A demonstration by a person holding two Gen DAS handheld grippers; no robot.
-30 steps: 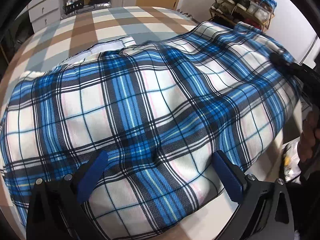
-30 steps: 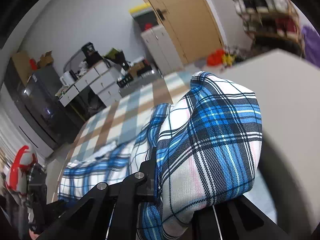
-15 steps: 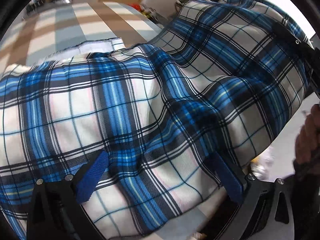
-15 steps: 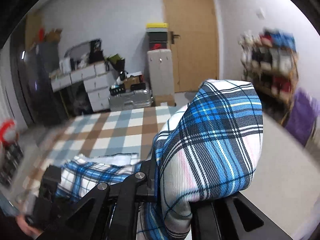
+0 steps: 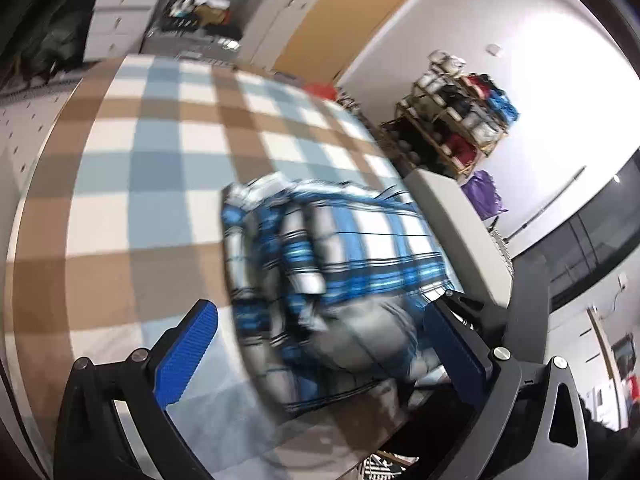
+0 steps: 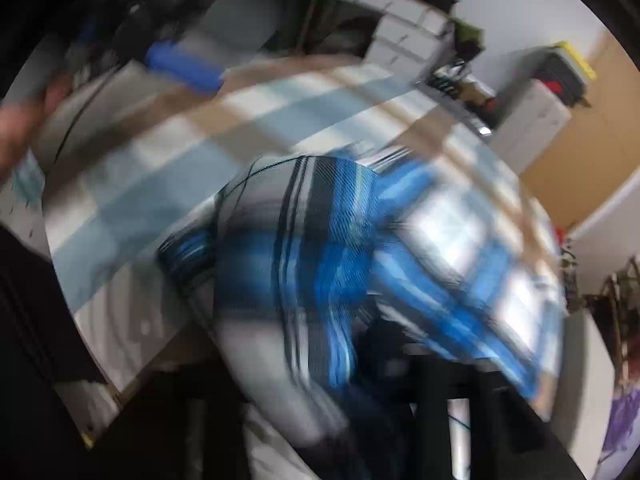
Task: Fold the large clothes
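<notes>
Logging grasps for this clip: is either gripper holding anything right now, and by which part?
The right gripper seems shut on a bunched fold of the plaid garment, though blurred. The left gripper is open, holding nothing.

A checked tablecloth (image 5: 160, 148), shoe rack (image 5: 452, 120) and wooden door (image 5: 344, 12) show.

Left tongs (image 5: 320, 340): black frame, silver screws, ribbed blue pads (image 5: 188, 354).
</notes>
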